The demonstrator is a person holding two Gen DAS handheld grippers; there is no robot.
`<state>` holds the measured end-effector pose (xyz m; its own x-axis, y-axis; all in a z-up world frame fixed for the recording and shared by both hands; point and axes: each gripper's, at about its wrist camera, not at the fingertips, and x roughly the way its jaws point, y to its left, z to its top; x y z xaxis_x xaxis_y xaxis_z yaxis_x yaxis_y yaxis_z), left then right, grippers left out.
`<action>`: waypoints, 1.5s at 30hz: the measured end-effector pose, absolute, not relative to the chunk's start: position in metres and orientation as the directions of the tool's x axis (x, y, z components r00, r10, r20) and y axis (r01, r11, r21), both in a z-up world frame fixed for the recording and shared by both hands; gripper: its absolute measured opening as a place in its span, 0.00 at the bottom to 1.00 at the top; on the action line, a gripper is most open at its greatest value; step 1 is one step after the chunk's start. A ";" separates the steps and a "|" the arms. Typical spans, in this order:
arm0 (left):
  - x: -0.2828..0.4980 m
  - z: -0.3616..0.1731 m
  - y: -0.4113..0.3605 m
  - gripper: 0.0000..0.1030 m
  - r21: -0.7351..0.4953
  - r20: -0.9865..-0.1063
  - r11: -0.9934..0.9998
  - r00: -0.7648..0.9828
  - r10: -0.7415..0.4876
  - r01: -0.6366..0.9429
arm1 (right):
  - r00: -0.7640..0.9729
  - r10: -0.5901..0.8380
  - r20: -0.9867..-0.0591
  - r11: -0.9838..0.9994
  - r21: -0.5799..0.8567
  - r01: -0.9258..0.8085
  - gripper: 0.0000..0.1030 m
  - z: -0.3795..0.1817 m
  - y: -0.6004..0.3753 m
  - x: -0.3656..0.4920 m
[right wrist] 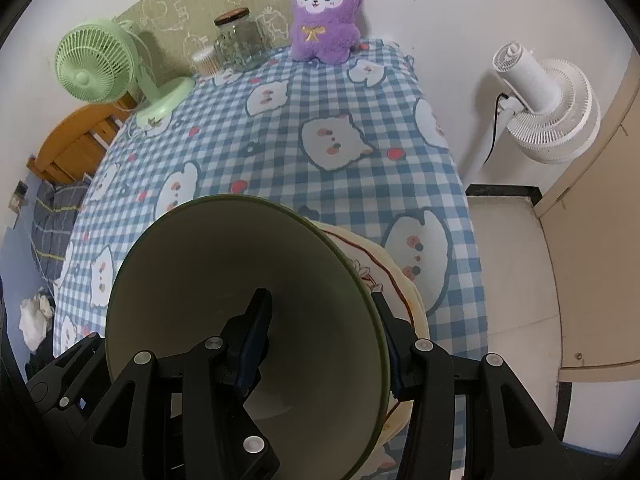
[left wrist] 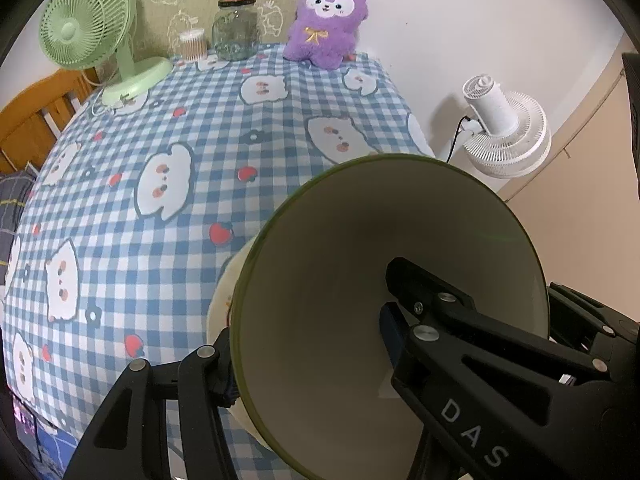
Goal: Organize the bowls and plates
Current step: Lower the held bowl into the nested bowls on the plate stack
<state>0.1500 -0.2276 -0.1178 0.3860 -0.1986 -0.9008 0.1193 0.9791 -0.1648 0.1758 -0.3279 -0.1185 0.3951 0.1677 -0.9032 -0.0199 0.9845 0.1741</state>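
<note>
A green-rimmed bowl with a cream inside fills the lower left wrist view. My left gripper is shut on its wall, one finger inside, one outside. The same bowl fills the right wrist view, where my right gripper is shut on its opposite wall. Under the bowl lies a cream plate with a red line drawing, on the checked tablecloth. A sliver of the plate shows left of the bowl.
The table has a blue checked cloth. At its far edge stand a green fan, a glass jar, a small cotton-swab tub and a purple plush toy. A white floor fan stands right of the table.
</note>
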 end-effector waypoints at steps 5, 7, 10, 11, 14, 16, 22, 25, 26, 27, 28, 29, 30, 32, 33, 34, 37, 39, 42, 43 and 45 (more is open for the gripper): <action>0.148 -0.129 -0.230 0.58 -0.165 -0.912 0.981 0.363 -0.192 0.104 | 0.367 0.174 -0.914 0.984 0.177 -0.026 0.51 -0.130 -0.330 0.177; 0.147 -0.131 -0.231 0.58 -0.162 -0.913 0.982 0.363 -0.188 0.101 | 0.362 0.178 -0.915 0.983 0.180 -0.029 0.51 -0.133 -0.331 0.177; 0.149 -0.131 -0.232 0.58 -0.158 -0.910 0.982 0.371 -0.184 0.100 | 0.369 0.181 -0.912 0.983 0.183 -0.031 0.51 -0.133 -0.332 0.178; 0.148 -0.130 -0.233 0.58 -0.157 -0.909 0.983 0.374 -0.183 0.100 | 0.370 0.182 -0.911 0.982 0.183 -0.033 0.51 -0.134 -0.332 0.178; 0.149 -0.130 -0.233 0.58 -0.154 -0.907 0.983 0.380 -0.180 0.098 | 0.372 0.183 -0.910 0.982 0.183 -0.038 0.51 -0.134 -0.332 0.180; 0.150 -0.131 -0.232 0.58 -0.154 -0.906 0.984 0.383 -0.178 0.094 | 0.374 0.186 -0.909 0.982 0.184 -0.042 0.51 -0.135 -0.332 0.182; 0.150 -0.131 -0.233 0.58 -0.144 -0.903 0.985 0.395 -0.168 0.091 | 0.376 0.192 -0.907 0.981 0.185 -0.055 0.51 -0.135 -0.333 0.184; 0.149 -0.131 -0.233 0.58 -0.144 -0.901 0.985 0.400 -0.168 0.091 | 0.384 0.195 -0.903 0.981 0.186 -0.060 0.51 -0.135 -0.333 0.183; 0.149 -0.131 -0.233 0.58 -0.144 -0.901 0.985 0.401 -0.168 0.091 | 0.386 0.196 -0.902 0.980 0.187 -0.062 0.52 -0.135 -0.333 0.182; 0.148 -0.130 -0.233 0.58 -0.144 -0.900 0.985 0.401 -0.169 0.092 | 0.386 0.201 -0.900 0.980 0.191 -0.063 0.53 -0.135 -0.333 0.182; 0.148 -0.131 -0.233 0.58 -0.143 -0.901 0.985 0.401 -0.168 0.092 | 0.389 0.201 -0.899 0.979 0.192 -0.063 0.53 -0.135 -0.333 0.181; 0.148 -0.131 -0.234 0.58 -0.142 -0.901 0.986 0.401 -0.167 0.092 | 0.391 0.202 -0.898 0.979 0.192 -0.063 0.53 -0.135 -0.333 0.181; 0.148 -0.131 -0.233 0.59 -0.141 -0.901 0.986 0.401 -0.167 0.093 | 0.394 0.200 -0.897 0.980 0.190 -0.065 0.53 -0.135 -0.333 0.181; 0.147 -0.130 -0.234 0.60 -0.139 -0.900 0.986 0.405 -0.164 0.090 | 0.395 0.207 -0.895 0.978 0.196 -0.068 0.55 -0.135 -0.333 0.180; 0.147 -0.129 -0.233 0.60 -0.134 -0.899 0.987 0.408 -0.159 0.088 | 0.395 0.212 -0.894 0.977 0.200 -0.070 0.59 -0.135 -0.333 0.180; 0.147 -0.129 -0.233 0.60 -0.129 -0.899 0.988 0.410 -0.154 0.089 | 0.395 0.207 -0.895 0.978 0.196 -0.069 0.62 -0.135 -0.332 0.180; 0.146 -0.127 -0.232 0.66 -0.127 -0.900 0.988 0.408 -0.153 0.092 | 0.401 0.197 -0.894 0.980 0.190 -0.059 0.68 -0.132 -0.331 0.179; 0.144 -0.124 -0.231 0.71 -0.121 -0.898 0.988 0.414 -0.151 0.099 | 0.407 0.195 -0.892 0.980 0.188 -0.058 0.73 -0.129 -0.330 0.178; 0.143 -0.119 -0.228 0.76 -0.107 -0.893 0.987 0.425 -0.147 0.117 | 0.421 0.176 -0.890 0.984 0.173 -0.045 0.75 -0.124 -0.327 0.174; 0.143 -0.117 -0.227 0.77 -0.104 -0.891 0.987 0.428 -0.148 0.124 | 0.425 0.167 -0.889 0.985 0.167 -0.038 0.75 -0.122 -0.327 0.173; 0.142 -0.115 -0.225 0.79 -0.097 -0.888 0.985 0.435 -0.149 0.140 | 0.437 0.145 -0.888 0.989 0.148 -0.027 0.75 -0.118 -0.324 0.171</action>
